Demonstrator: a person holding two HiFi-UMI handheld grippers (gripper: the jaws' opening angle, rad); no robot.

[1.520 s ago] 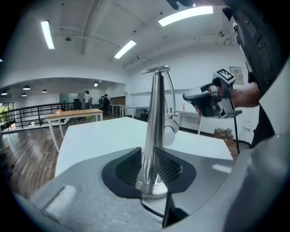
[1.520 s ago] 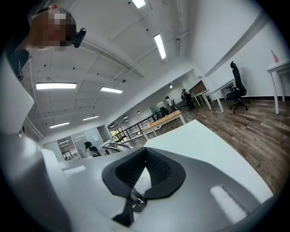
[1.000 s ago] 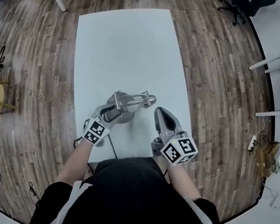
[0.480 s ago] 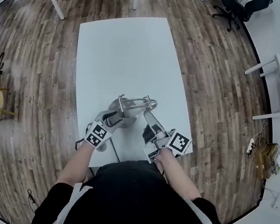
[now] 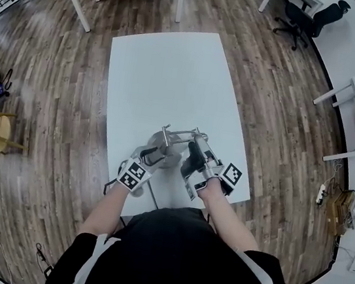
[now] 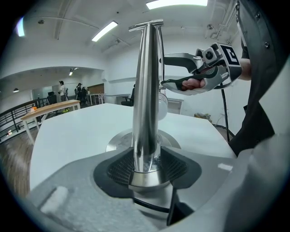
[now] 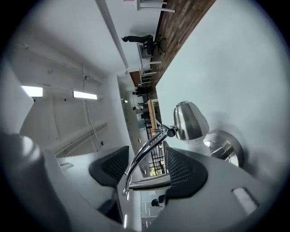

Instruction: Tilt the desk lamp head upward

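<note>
Now, your left gripper (image 5: 155, 155): clenched on the upright pole (image 6: 147, 90) of the brushed-metal desk lamp (image 5: 179, 137). Its ribbed black pads press either side of the pole just above the collar at its foot, and the gripper slants down toward the table.
Your left forearm (image 5: 109, 207): reaches forward and slightly inward from your body, with the marker cube riding behind the jaws.
Your right gripper (image 5: 193, 154): rolled onto its side and pointing level, one jaw above the other. The jaws have just been opening and stand wide apart, gripping nothing.
Between the right jaws: the lamp's thin curved arm (image 7: 146, 149) runs through the gap, and neither pad closes on it.
Your right forearm (image 5: 224, 216): angles in from the right, bringing that gripper just beside the left one.
Lamp head: the dome-shaped metal lamp head (image 7: 191, 120) hangs at the far end of the curved arm, its mouth facing the round base (image 7: 226, 149).
Lamp's place: upright on its base on the near part of the white rectangular table (image 5: 168, 70), between both grippers and close to your body.
</note>
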